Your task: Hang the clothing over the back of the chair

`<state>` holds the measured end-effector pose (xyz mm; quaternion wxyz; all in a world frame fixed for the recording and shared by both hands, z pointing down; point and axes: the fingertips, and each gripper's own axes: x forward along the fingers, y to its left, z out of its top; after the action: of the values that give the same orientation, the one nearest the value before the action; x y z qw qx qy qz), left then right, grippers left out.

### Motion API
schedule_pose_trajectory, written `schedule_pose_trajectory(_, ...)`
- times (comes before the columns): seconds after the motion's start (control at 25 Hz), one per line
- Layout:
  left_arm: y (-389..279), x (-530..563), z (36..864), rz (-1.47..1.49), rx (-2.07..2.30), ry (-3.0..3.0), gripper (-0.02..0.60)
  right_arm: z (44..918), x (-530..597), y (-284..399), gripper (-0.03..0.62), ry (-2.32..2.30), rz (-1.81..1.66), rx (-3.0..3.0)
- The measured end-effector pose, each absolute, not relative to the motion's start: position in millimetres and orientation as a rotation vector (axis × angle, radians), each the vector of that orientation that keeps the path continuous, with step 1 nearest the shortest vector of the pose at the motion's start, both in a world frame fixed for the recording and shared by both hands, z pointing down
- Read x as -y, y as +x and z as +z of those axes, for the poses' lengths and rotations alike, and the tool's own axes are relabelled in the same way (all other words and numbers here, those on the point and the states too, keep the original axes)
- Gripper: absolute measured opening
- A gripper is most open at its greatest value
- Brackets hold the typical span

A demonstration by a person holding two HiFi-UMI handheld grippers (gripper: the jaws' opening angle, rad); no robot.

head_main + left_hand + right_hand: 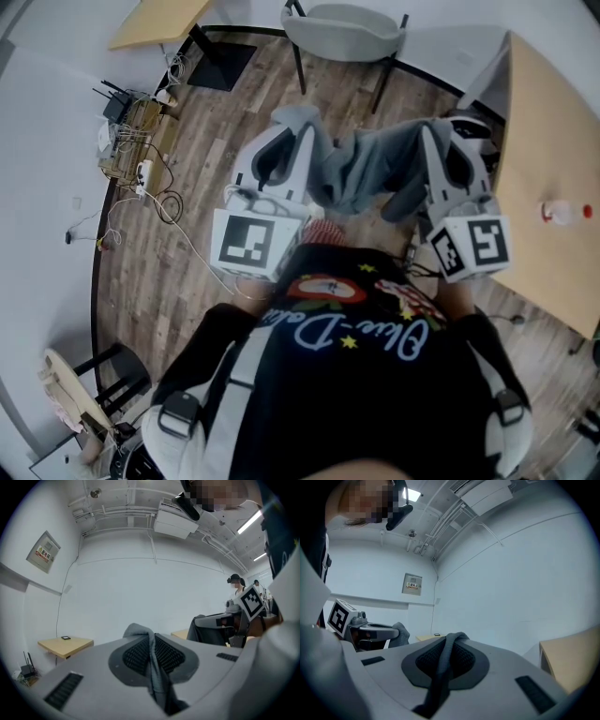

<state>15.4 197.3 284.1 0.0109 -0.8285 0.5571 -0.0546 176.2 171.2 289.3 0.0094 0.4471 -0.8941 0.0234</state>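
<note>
The grey clothing (366, 169) was held up off the wooden floor (216, 131), slung between the two grippers. One fold was pinched between the fingers (133, 656) of the left gripper (302, 131), and another was clamped in the right gripper (433, 131). A grey chair (345, 33) was seen ahead of both, apart from the clothing. A light wooden table (544, 141) lay just right of the right fingers.

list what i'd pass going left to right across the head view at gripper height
cables and boxes on the floor → left gripper → grey clothing hanging between the two grippers → right gripper → wooden table
</note>
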Motion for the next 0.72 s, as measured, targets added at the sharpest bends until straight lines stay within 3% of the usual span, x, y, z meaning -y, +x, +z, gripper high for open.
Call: schedule_pose_trajectory(0.72,-18,-120,288,-0.151,-1.638,-2.675,0.035,289,-108,144,0.012,1.492,0.064,2.707)
